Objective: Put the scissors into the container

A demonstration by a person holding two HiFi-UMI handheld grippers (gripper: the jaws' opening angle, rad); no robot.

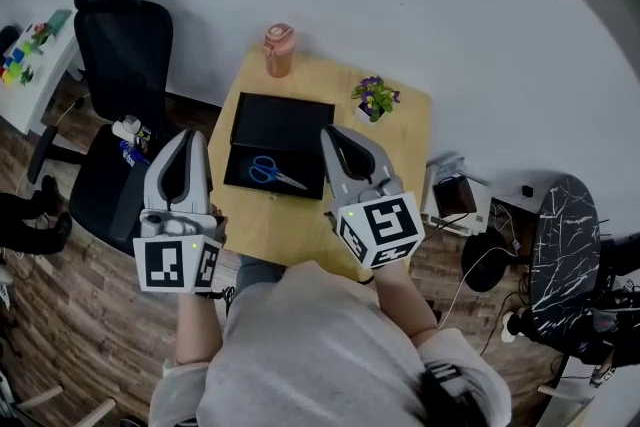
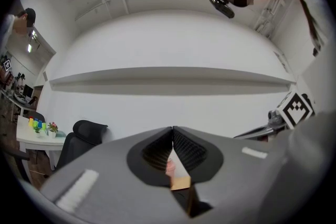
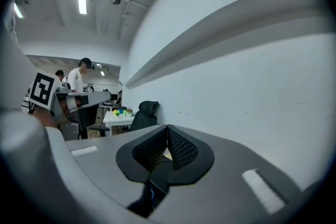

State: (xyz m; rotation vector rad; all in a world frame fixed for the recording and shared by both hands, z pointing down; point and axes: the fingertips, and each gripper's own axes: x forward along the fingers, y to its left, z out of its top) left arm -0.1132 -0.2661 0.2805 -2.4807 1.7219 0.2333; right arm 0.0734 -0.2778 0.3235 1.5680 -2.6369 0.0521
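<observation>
The blue-handled scissors (image 1: 274, 173) lie inside the black shallow container (image 1: 300, 121) on the small wooden table (image 1: 411, 133). My left gripper (image 1: 190, 137) hovers at the table's left edge, beside the container, shut with nothing in it. My right gripper (image 1: 331, 133) hangs over the container's right rim, also shut and empty. In the left gripper view the left gripper's (image 2: 172, 129) jaws meet at the tips and point at the white wall. In the right gripper view the right gripper (image 3: 167, 127) is likewise shut, with the scissors hidden below it.
A pink bottle (image 1: 278, 50) stands at the table's far edge and a small flower pot (image 1: 374, 99) at its far right. A black office chair (image 1: 120, 55) sits left of the table. Boxes and cables (image 1: 456, 197) lie on the floor to the right.
</observation>
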